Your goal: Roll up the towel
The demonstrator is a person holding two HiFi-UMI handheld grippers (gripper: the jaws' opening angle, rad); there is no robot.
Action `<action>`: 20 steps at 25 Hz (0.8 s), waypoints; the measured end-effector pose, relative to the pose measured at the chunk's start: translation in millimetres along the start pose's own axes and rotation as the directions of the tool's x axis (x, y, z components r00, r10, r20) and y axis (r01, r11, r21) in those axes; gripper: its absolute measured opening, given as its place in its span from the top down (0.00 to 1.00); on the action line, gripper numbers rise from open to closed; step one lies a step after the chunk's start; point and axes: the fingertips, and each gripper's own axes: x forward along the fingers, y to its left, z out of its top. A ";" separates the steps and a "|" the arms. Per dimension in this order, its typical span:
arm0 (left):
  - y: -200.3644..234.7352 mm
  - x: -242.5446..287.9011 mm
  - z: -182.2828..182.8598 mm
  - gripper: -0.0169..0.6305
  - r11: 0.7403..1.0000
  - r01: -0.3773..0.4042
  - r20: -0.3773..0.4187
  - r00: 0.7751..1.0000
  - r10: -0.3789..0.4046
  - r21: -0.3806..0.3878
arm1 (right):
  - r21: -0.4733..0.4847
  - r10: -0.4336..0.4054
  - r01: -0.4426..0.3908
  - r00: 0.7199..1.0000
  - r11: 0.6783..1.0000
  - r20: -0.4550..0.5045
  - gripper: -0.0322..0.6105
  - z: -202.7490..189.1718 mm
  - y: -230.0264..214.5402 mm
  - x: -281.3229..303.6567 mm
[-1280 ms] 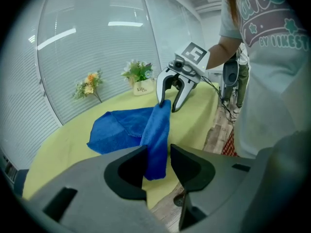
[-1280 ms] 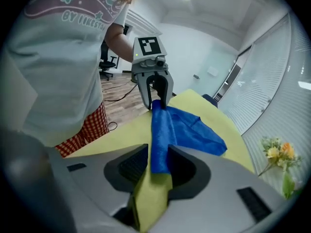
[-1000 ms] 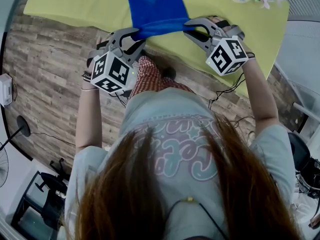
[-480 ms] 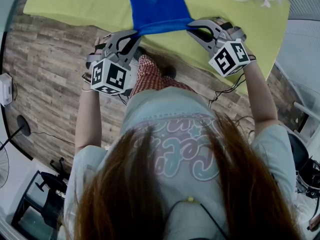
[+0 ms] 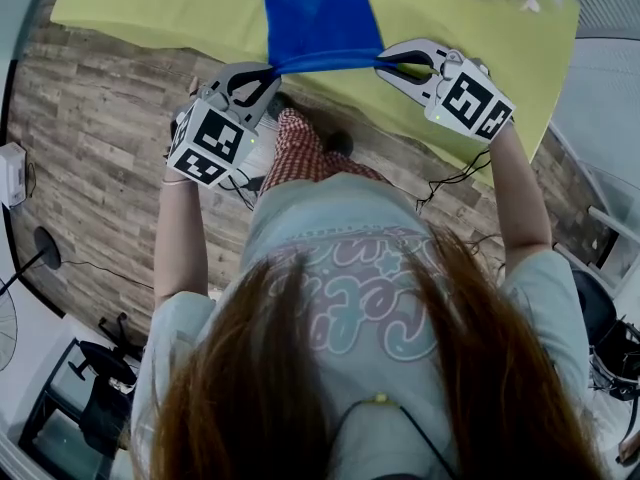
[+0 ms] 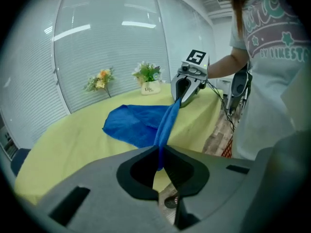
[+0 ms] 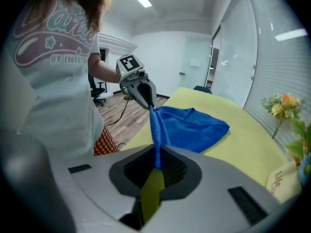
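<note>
Pinching the towel (image 5: 320,13) taut between clamped left gripper (image 5: 270,71) and right gripper (image 5: 382,60) (its jaws just tightened), we seek a straight roll.

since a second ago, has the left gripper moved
No: the left gripper keeps its tips at the near edge of the yellow table, shut on the blue towel; it only rolled, marker cube tipping slightly left.

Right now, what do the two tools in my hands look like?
The left tool and right tool are grey plastic with black inner pads. Each carries a white cube with black square markers. You're wearing short pale T-shirt sleeves.
</note>
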 end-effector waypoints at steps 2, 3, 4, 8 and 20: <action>4.1 -1.2 3.3 0.93 0.999 0.018 -0.005 1.000 -0.018 -0.039 | 0.066 0.022 -0.023 1.000 0.998 0.019 0.90 4.1 -4.5 -1.6; 5.7 -1.4 3.9 0.93 0.998 0.034 -0.010 0.999 -0.034 -0.059 | 0.094 0.031 -0.033 0.999 0.995 0.023 0.90 5.0 -7.2 -1.5; 7.1 -1.2 3.7 0.93 0.996 0.050 -0.016 0.999 -0.052 -0.078 | 0.119 0.041 -0.043 0.999 0.992 0.023 0.90 5.0 -9.5 -0.8; 13.1 0.6 2.4 0.93 0.987 0.096 -0.039 0.994 -0.102 -0.130 | 0.217 0.086 -0.087 0.996 0.972 0.015 0.90 2.2 -14.9 3.0; 32.3 6.5 4.8 0.93 0.970 0.123 -0.108 0.983 -0.148 -0.211 | 0.310 0.108 -0.094 0.994 0.946 -0.028 0.90 -1.9 -32.2 9.6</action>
